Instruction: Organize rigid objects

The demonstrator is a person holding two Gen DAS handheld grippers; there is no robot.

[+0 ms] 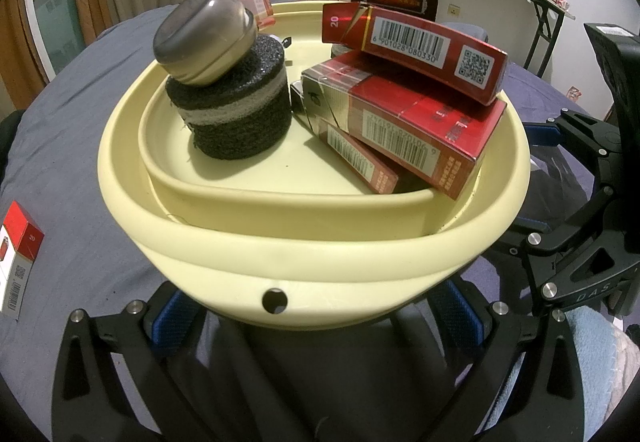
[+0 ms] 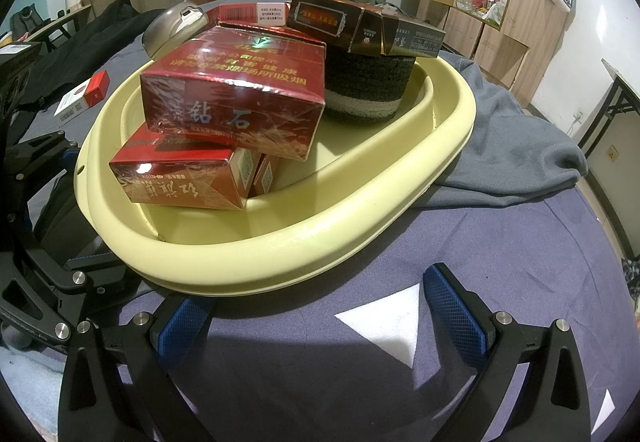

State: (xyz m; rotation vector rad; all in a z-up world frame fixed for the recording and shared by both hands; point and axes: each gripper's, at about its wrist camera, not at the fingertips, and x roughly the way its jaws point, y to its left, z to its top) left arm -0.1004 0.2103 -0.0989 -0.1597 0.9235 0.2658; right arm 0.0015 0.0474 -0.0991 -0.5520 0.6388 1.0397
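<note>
On the blue-grey cloth (image 2: 500,242), left to right: a loose red-and-white pack (image 1: 18,262) marked "20"; the yellow basin (image 1: 320,250), holding a steel tin (image 1: 204,37) on a black foam cylinder (image 1: 236,113), then stacked red packs (image 1: 420,97), barcode "6 901028 080330". The left gripper (image 1: 316,306) spreads wide around the basin's near rim; the right gripper (image 2: 320,318) is wide open, empty.

top red box (image 1: 416,45) barcode 6901028080330, "20" on flap, red carton (image 2: 234,97) "钻石"
</note>
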